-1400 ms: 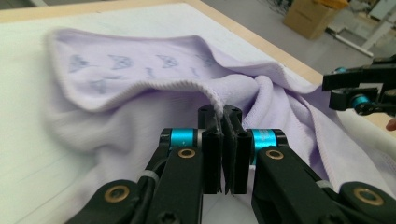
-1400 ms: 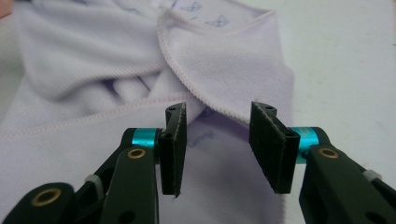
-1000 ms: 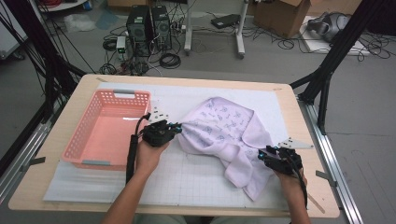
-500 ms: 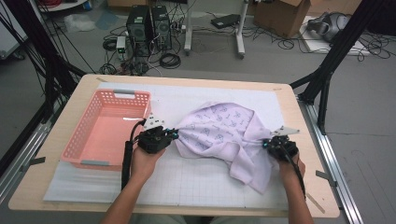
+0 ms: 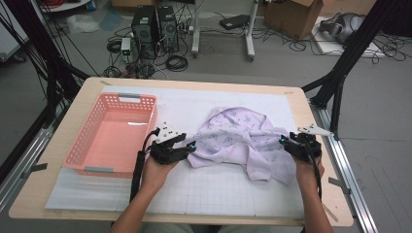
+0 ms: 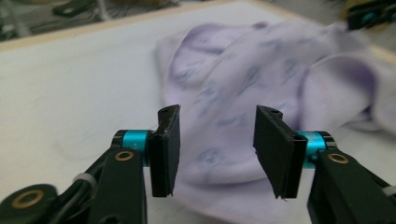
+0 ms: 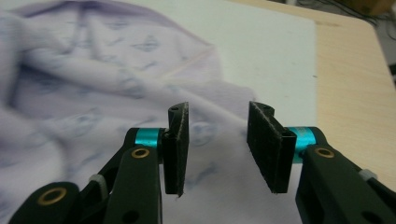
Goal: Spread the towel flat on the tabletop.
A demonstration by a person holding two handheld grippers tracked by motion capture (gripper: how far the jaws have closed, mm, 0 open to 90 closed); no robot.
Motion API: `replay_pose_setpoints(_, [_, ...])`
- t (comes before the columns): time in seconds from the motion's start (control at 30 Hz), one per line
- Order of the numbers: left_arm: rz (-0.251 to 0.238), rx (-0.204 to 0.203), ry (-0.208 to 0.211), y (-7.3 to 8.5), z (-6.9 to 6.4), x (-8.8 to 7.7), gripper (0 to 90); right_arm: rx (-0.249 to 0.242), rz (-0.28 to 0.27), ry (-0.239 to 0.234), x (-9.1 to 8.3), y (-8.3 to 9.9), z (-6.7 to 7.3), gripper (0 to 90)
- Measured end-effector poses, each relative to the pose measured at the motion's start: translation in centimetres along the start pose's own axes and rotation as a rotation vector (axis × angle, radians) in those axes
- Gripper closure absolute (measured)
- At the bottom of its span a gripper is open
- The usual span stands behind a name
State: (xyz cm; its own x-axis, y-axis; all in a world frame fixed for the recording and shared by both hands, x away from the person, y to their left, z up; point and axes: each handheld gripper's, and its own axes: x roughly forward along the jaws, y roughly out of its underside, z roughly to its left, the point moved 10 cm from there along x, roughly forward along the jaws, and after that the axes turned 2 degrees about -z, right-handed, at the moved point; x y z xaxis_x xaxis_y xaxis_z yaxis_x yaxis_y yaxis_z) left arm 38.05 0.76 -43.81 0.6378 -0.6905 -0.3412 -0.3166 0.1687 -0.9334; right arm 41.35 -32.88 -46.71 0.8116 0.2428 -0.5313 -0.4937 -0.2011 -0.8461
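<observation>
A crumpled lilac garment with a small print lies on the white mat in the middle of the table. My left gripper is at its left edge. Its jaws have just been opening and now stand apart, with the garment lying under and beyond them, untouched by the pads. My right gripper is at the garment's right edge. Its jaws have also just been opening, and the fabric lies beneath the gap without being pinched.
A pink plastic basket stands empty on the left of the table, just left of my left hand. The white grid mat covers most of the wooden tabletop. Metal rails run along both table sides.
My right gripper moved back along the table's right side, drawing the garment's right part out sideways. Both grippers, shut on the fabric half a second ago, now have their jaws apart. My left hand stayed put.
</observation>
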Motion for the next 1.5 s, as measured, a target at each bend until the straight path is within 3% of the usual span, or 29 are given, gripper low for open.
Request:
replay_pose_setpoints(0.1, [0.018, 0.025, 0.091, 0.0, -2.3, 1.0, 49.1, -0.057, 0.006, -0.061, -1.2, 0.8, 1.9, 57.1])
replay_pose_setpoints(0.2, [0.102, 0.066, 0.141, 1.5, -4.3, 3.1, 46.4, -0.033, -0.01, -0.116, -2.0, 1.9, 3.1, 56.8])
replay_pose_setpoints(0.33, [0.224, 0.112, 0.129, 4.1, -5.2, 6.0, 43.1, -0.037, 0.009, -0.132, -2.5, 2.7, 3.4, 57.0])
replay_pose_setpoints(0.4, [0.301, 0.169, 0.12, 5.6, -5.5, 7.0, 45.2, -0.026, 0.001, -0.137, -2.5, 2.7, 3.3, 56.9])
replay_pose_setpoints(0.43, [0.308, 0.212, 0.106, 5.9, -5.7, 7.2, 50.9, -0.022, 0.002, -0.142, -2.5, 2.7, 3.4, 56.9])
replay_pose_setpoints(0.47, [0.308, 0.219, 0.103, 5.8, -5.8, 7.1, 53.4, -0.026, 0.006, -0.148, -2.4, 2.8, 3.5, 56.9])
replay_pose_setpoints(0.5, [0.319, 0.239, 0.084, 5.8, -5.6, 6.9, 64.5, -0.029, 0.009, -0.154, -2.4, 2.9, 3.7, 56.9])
replay_pose_setpoints(0.53, [0.327, 0.26, 0.071, 5.8, -5.4, 6.6, 81.9, -0.037, 0.011, -0.157, -2.4, 2.9, 3.8, 56.9])
replay_pose_setpoints(0.57, [0.335, 0.241, 0.078, 5.8, -5.3, 6.4, 83.2, -0.044, 0.01, -0.162, -2.4, 2.9, 4.0, 57.0])
replay_pose_setpoints(0.7, [0.324, 0.246, 0.092, 6.0, -5.2, 4.3, 84.4, -0.052, 0.006, -0.17, -2.5, 2.7, 4.4, 57.3])
replay_pose_setpoints(0.83, [0.277, 0.206, 0.105, 6.5, -4.6, 0.3, 84.3, -0.047, 0.013, -0.171, -2.7, 2.9, 4.4, 57.5])
replay_pose_setpoints(0.93, [0.262, 0.19, 0.107, 7.0, -3.7, -2.0, 84.2, -0.049, 0.033, -0.198, -2.3, 3.2, 5.0, 56.8])
replay_pose_setpoints(1.03, [0.25, 0.175, 0.107, 7.4, -3.1, -3.5, 84.2, -0.109, 0.059, -0.294, -1.7, 3.7, 7.4, 53.2])
replay_pose_setpoints(1.1, [0.246, 0.167, 0.109, 7.7, -2.9, -4.2, 84.1, -0.179, 0.09, -0.332, -1.0, 4.1, 9.3, 52.8])
replay_pose_setpoints(1.2, [0.252, 0.17, 0.11, 7.9, -2.7, -4.7, 84.1, -0.245, 0.145, -0.317, 0.2, 4.8, 10.7, 54.6])
replay_pose_setpoints(1.23, [0.25, 0.168, 0.109, 7.9, -2.6, -4.8, 84.0, -0.238, 0.148, -0.319, 0.3, 4.7, 10.8, 61.2])
replay_pose_setpoints(1.27, [0.249, 0.164, 0.107, 8.0, -2.5, -4.9, 84.0, -0.237, 0.162, -0.335, 0.3, 4.6, 10.9, 75.2])
replay_pose_setpoints(1.3, [0.248, 0.16, 0.105, 8.0, -2.5, -4.9, 84.0, -0.272, 0.173, -0.308, 0.3, 4.6, 10.6, 85.2])
replay_pose_setpoints(1.37, [0.244, 0.155, 0.104, 7.9, -2.4, -5.0, 84.0, -0.305, 0.184, -0.297, 0.5, 4.4, 9.9, 86.8])
replay_pose_setpoints(1.43, [0.244, 0.151, 0.104, 8.0, -2.4, -4.8, 84.0, -0.329, 0.202, -0.22, 1.0, 4.0, 8.1, 87.1])
replay_pose_setpoints(1.5, [0.245, 0.147, 0.106, 8.0, -2.5, -4.5, 83.9, -0.261, 0.185, -0.18, 1.9, 3.3, 6.0, 87.2])
